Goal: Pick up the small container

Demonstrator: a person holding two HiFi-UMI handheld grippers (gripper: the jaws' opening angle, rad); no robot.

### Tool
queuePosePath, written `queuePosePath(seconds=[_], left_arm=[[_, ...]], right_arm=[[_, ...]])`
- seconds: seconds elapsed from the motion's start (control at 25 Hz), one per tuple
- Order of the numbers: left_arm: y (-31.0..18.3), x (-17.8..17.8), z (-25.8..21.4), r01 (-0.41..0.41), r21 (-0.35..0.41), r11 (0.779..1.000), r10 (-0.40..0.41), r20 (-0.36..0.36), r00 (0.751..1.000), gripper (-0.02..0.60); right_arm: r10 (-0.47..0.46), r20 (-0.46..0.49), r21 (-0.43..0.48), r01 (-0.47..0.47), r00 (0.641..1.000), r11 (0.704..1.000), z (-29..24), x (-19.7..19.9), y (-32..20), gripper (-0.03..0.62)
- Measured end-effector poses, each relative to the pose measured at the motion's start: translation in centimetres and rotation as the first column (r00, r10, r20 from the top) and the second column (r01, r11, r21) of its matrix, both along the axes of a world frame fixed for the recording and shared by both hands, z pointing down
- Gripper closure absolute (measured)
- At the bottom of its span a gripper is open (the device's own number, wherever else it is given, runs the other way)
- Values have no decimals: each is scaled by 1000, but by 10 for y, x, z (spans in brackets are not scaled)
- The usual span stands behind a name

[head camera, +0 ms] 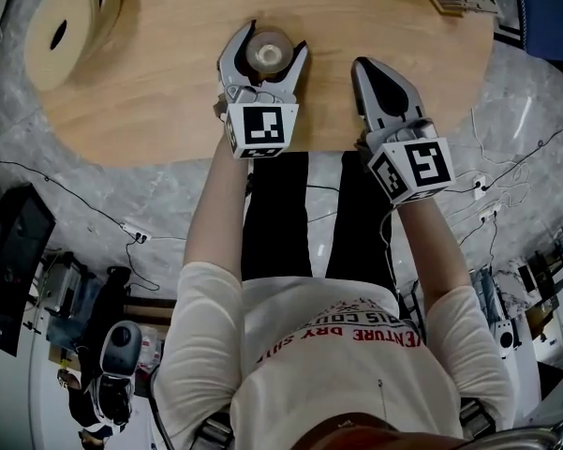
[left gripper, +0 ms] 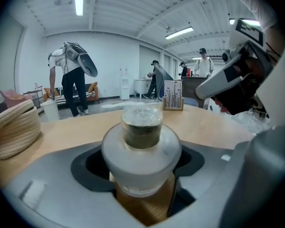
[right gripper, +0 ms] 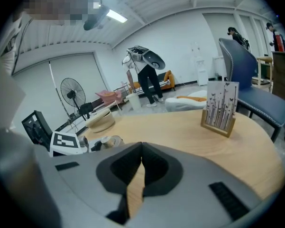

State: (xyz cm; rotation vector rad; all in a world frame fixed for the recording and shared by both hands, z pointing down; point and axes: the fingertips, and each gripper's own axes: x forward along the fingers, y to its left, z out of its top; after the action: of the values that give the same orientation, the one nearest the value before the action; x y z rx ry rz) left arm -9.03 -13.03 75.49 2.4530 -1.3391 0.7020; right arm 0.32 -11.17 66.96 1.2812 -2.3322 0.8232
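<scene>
Head view: the left tongs [head camera: 274, 41] clasp the small container [head camera: 270, 54], which stands upright on the counter [head camera: 159, 97] at their 12 o'clock. The right tongs [head camera: 367, 69] lie at its 3 o'clock, clenched

Left gripper view: the small container [left gripper: 141, 141] sits snug between both jaws

Right gripper view: the jaws meet, nothing between them

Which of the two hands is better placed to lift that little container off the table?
Left. The jaws of the left gripper stand either side of the small container on the table; the right gripper, jaws together and empty, lies off to the side.
</scene>
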Motion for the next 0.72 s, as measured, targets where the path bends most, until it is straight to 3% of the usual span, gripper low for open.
queuePosePath(seconds=[0.36, 0.72], left_arm=[[9, 2, -11, -58, -4, 998, 58, -11, 998, 242], [11, -10, -126, -71, 65, 995, 70, 13, 997, 242]], right_arm=[[3, -35, -7, -3, 999, 1000, -4, 3, 7, 588], [-33, -31, 51, 35, 999, 998, -76, -9, 2, 588]])
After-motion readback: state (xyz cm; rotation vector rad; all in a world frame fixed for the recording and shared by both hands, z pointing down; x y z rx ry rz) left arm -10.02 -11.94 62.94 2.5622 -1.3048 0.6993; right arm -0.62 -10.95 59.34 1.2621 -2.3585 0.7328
